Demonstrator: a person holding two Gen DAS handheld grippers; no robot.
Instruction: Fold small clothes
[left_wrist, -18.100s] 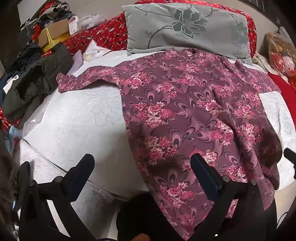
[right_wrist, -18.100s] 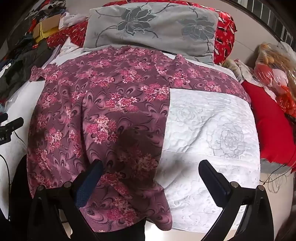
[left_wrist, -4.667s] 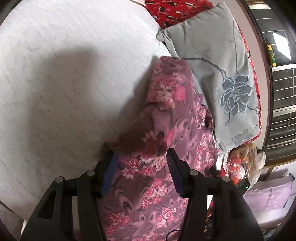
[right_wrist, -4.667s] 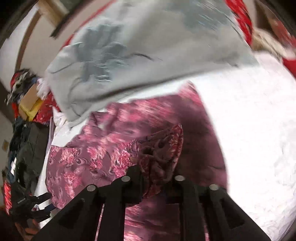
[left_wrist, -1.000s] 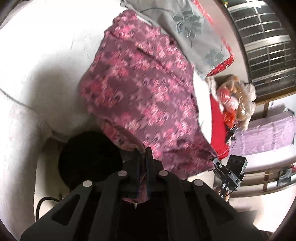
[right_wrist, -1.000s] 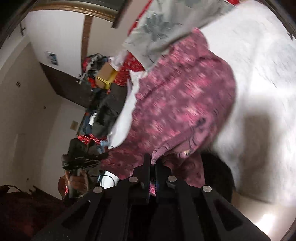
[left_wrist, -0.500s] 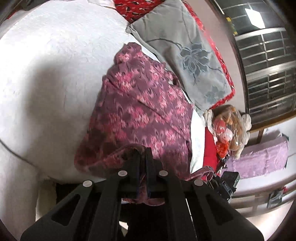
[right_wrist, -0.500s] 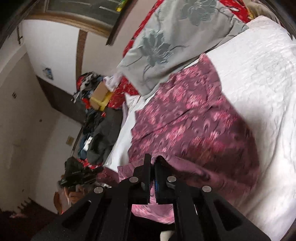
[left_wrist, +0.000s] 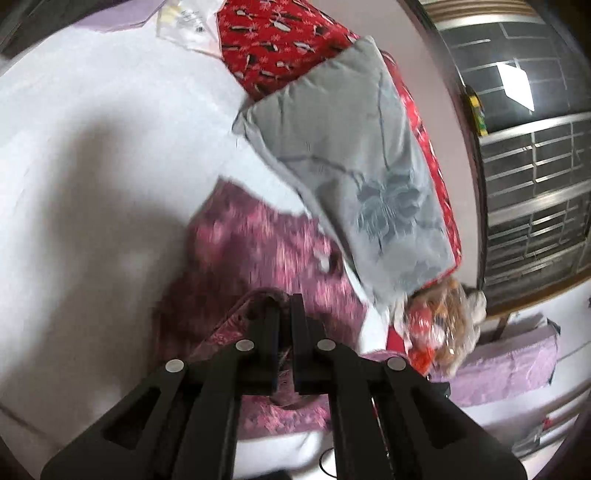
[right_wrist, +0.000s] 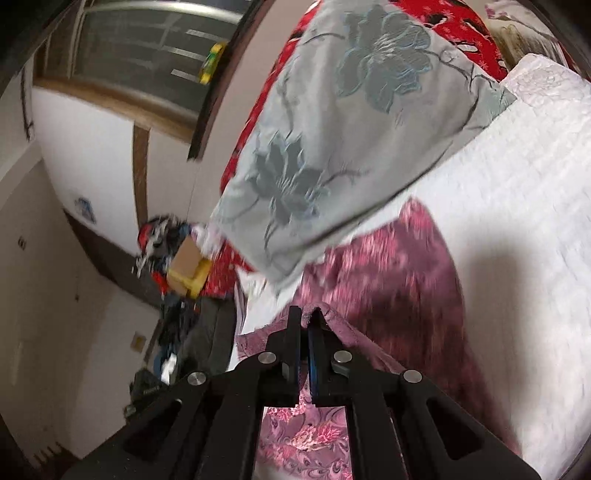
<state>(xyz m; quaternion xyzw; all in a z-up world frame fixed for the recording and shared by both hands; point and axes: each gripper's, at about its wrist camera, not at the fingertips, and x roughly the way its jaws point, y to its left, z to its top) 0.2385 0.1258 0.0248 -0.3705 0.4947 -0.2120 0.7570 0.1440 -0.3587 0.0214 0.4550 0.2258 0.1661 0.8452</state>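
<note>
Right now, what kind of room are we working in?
Most likely a bedroom: the floral shirt lies on a white quilted bed, a grey flower-print pillow sits at its head, and a barred window is behind.

Both wrist cameras sit low and close over the purple floral garment (left_wrist: 258, 251), each looking along its own fingers toward the grey flowered pillow (left_wrist: 365, 184). The left view approaches the pillow from its left end, the right view from its right end (right_wrist: 332, 140); both share pillow, garment (right_wrist: 406, 266) and white bedspread (left_wrist: 92, 147).
</note>
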